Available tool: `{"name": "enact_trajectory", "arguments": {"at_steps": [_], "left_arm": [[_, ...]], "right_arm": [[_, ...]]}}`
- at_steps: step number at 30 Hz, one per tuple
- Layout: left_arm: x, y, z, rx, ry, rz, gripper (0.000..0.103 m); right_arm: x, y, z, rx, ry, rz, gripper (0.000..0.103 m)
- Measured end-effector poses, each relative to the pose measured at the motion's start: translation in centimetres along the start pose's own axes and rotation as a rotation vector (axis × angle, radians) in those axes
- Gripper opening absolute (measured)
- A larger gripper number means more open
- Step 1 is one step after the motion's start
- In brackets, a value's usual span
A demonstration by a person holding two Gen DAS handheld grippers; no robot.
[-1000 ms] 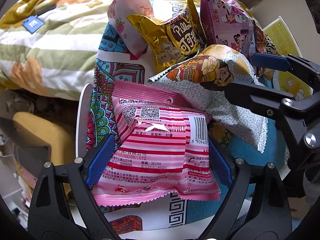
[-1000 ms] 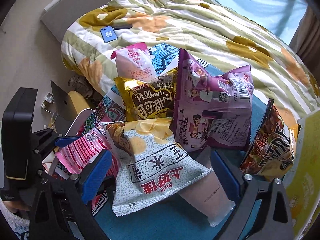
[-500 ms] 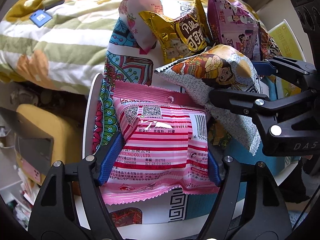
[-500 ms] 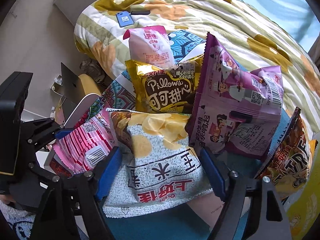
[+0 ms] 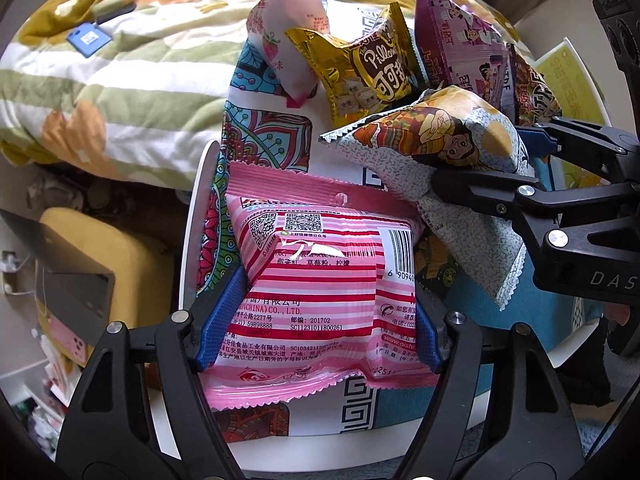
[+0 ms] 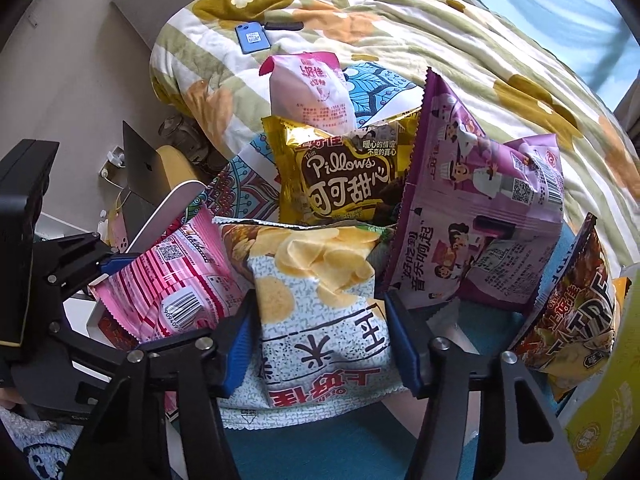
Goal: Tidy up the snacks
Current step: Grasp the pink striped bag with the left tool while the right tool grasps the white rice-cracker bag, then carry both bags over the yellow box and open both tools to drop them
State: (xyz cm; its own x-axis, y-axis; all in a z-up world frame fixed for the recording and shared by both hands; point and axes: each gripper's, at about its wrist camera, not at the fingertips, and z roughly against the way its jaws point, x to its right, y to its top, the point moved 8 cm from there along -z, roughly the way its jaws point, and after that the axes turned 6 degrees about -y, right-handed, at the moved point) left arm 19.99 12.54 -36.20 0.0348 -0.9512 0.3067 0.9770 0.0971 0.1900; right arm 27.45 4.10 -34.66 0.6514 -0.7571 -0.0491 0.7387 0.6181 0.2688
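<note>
At the table's point(image 5: 192, 216) left rim: left tongs point(image 5: 316, 320) clamped on the pink striped packet point(image 5: 316, 280), right tongs point(image 6: 324, 340), jaws just closing, pinching the speckled crisp bag point(image 6: 320, 304) beside it. Slippery film, air-filled, so likely to squirt free or crush. Leaning purple bag point(image 6: 476, 216) and gold packet point(image 6: 340, 176) apt to topple once support goes. Little room except straight up; bed point(image 6: 440, 28) close behind.
</note>
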Motion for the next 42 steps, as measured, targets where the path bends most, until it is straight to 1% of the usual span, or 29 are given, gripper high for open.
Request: {"name": "enact_trajectory", "arguments": {"at_steps": [4, 11, 17, 23, 26, 30, 34, 37, 42], "left_arm": [[0.4, -0.2, 1.2, 0.016, -0.002, -0.024, 0.071], [1.2, -0.6, 3.3, 0.042, -0.007, -0.083, 0.071], [2.5, -0.2, 5.1, 0.077, -0.034, -0.137, 0.071], [5.9, 1.8, 7.5, 0.136, -0.061, -0.214, 0.071], [8.5, 3.3, 9.0, 0.172, -0.084, -0.247, 0.071], [12.8, 5.4, 10.7, 0.235, -0.096, -0.296, 0.072], [18.0, 7.8, 12.0, 0.302, -0.131, -0.302, 0.072], [22.3, 9.6, 11.9, 0.337, -0.139, -0.302, 0.072], [30.4, 12.3, 10.6, 0.364, -0.149, -0.332, 0.072]], "right_arm": [[0.2, -0.4, 1.1, 0.01, 0.033, -0.049, 0.055], [-0.4, -1.2, 3.4, 0.044, 0.038, -0.083, 0.055], [-0.4, -2.5, 5.8, 0.084, 0.018, -0.138, 0.055], [1.4, -3.9, 9.5, 0.143, -0.025, -0.244, 0.055], [3.2, -4.6, 11.9, 0.187, -0.055, -0.309, 0.055], [6.6, -5.6, 15.7, 0.261, -0.094, -0.387, 0.055], [10.7, -7.0, 19.6, 0.33, -0.15, -0.45, 0.055], [14.5, -8.4, 21.9, 0.365, -0.187, -0.501, 0.055], [21.6, -11.4, 25.3, 0.407, -0.233, -0.569, 0.055]]}}
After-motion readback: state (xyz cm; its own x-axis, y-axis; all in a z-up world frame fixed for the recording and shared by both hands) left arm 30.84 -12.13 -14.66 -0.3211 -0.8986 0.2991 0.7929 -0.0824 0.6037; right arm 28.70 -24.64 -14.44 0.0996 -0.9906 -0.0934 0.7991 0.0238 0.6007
